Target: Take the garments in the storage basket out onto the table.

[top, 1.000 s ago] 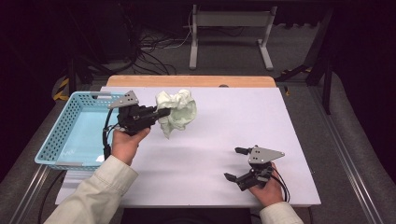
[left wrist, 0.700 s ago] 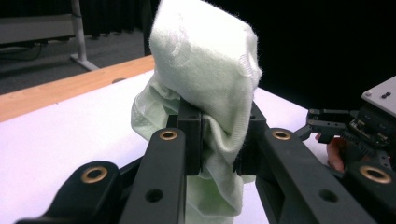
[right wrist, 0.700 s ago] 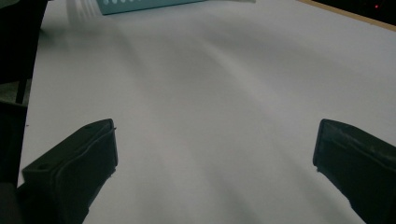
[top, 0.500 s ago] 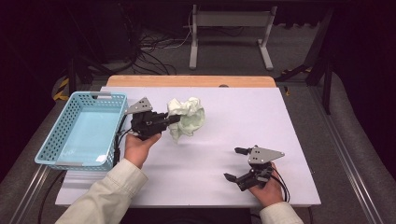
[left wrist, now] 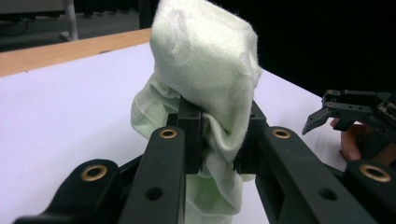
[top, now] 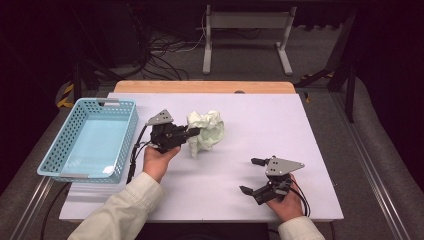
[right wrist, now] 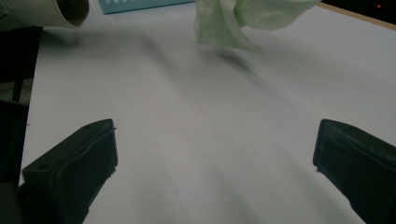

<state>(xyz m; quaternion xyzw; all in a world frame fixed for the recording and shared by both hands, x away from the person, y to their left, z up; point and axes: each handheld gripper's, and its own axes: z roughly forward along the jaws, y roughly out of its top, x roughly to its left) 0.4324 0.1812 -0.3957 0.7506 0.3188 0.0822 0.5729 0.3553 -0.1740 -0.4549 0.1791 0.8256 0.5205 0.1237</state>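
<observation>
The left gripper (top: 192,133), jaws clamped on the pale green cloth (top: 207,131), had carried it farther right of the blue basket (top: 70,145) and lower toward the table (top: 280,125). The right gripper (top: 251,175) stayed put, its 2 jaws wide apart.

The bench (top: 280,125) wears a pale lilac sheet, with a strip of bare wood (top: 200,87) peeking out along its 12 o'clock edge. Beyond that, grey floor (top: 250,60) carries a white metal stand (top: 245,35) at 12 o'clock and a tangle of black cables (top: 150,50) at 11 o'clock. Everything past it sinks into darkness, light falling mainly on the bench.
</observation>
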